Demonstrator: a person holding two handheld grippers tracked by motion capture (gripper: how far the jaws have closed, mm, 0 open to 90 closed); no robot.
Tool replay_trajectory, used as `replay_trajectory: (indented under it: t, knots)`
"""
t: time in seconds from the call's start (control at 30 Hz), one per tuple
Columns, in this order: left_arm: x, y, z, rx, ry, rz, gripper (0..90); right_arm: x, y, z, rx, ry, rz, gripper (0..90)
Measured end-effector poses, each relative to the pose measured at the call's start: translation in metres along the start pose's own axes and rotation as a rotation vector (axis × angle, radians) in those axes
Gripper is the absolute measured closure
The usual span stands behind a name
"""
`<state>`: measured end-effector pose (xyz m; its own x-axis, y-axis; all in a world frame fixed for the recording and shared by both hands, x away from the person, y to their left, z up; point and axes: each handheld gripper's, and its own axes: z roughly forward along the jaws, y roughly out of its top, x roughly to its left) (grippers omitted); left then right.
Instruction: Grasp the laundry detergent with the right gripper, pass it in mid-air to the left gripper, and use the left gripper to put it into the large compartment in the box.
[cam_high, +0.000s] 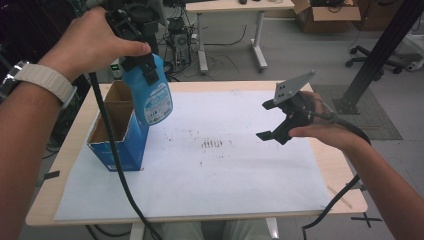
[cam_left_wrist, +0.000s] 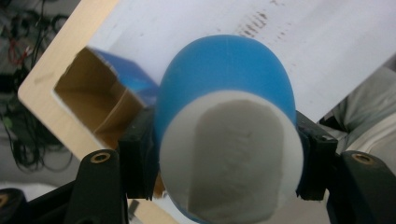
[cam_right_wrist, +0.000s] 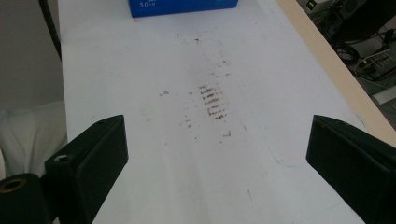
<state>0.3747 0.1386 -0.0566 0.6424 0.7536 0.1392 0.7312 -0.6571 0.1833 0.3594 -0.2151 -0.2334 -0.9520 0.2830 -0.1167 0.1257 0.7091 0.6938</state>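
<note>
High view: the left tongs (cam_high: 142, 65) are gripping a blue bottle (cam_high: 152, 97) in the air above the open box (cam_high: 117, 132) on the desk (cam_high: 330, 165).

Left gripper view: the pads (cam_left_wrist: 137, 154) are pinching the bottle (cam_left_wrist: 224, 79).

Right gripper view: the right tongs (cam_right_wrist: 217, 154) are gaping, empty, over white paper (cam_right_wrist: 140, 70).

High view overlooks table (cam_high: 300, 200); claw views close, sharing blue box (cam_right_wrist: 182, 7).

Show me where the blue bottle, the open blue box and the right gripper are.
blue bottle (cam_high: 156, 98), high view, on its label.
open blue box (cam_high: 131, 145), high view, on its blue side wall.
right gripper (cam_high: 265, 120), high view, midway between its jaws.
</note>
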Motion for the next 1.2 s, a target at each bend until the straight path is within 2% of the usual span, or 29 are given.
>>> replay_trajectory:
  t: [0.03, 0.1, 0.17, 0.3, 0.53, 0.63, 0.77, 0.9, 1.07, 1.2]
  knots:
    - [0.002, 0.0, -0.001, 0.005, 0.005, -0.019, 37.9, -0.001, -0.002, -0.002, -0.004, 0.001, 0.009, 5.4]
    - [0.009, -0.002, -0.002, 0.022, 0.013, -0.092, 37.9, -0.002, -0.004, -0.007, -0.012, 0.004, 0.022, 5.8]
    - [0.015, -0.004, -0.003, 0.018, 0.023, -0.167, 37.9, -0.002, -0.007, -0.011, 0.004, -0.006, 0.008, 6.1]
    - [0.03, -0.011, -0.007, 0.02, 0.05, -0.291, 37.9, -0.002, -0.011, -0.019, 0.038, -0.02, -0.007, 6.4]
    - [0.047, -0.021, -0.008, 0.024, 0.075, -0.442, 37.9, -0.001, -0.014, -0.027, 0.062, -0.038, -0.007, 6.2]
    - [0.052, -0.023, -0.005, 0.025, 0.073, -0.48, 37.9, 0.0, -0.015, -0.027, 0.073, -0.031, -0.004, 6.2]
    - [0.059, -0.026, -0.001, 0.025, 0.083, -0.535, 37.9, 0.004, -0.018, -0.026, 0.114, -0.026, -0.015, 6.3]
    - [0.065, -0.028, 0.005, 0.034, 0.102, -0.559, 37.9, 0.007, -0.021, -0.026, 0.15, -0.028, -0.027, 6.5]
    - [0.074, -0.033, 0.015, 0.032, 0.102, -0.591, 38.0, 0.007, -0.025, -0.035, 0.12, -0.044, -0.014, 6.9]
    - [0.081, -0.039, 0.025, 0.02, 0.117, -0.616, 38.0, 0.007, -0.028, -0.039, 0.132, -0.047, -0.014, 7.0]
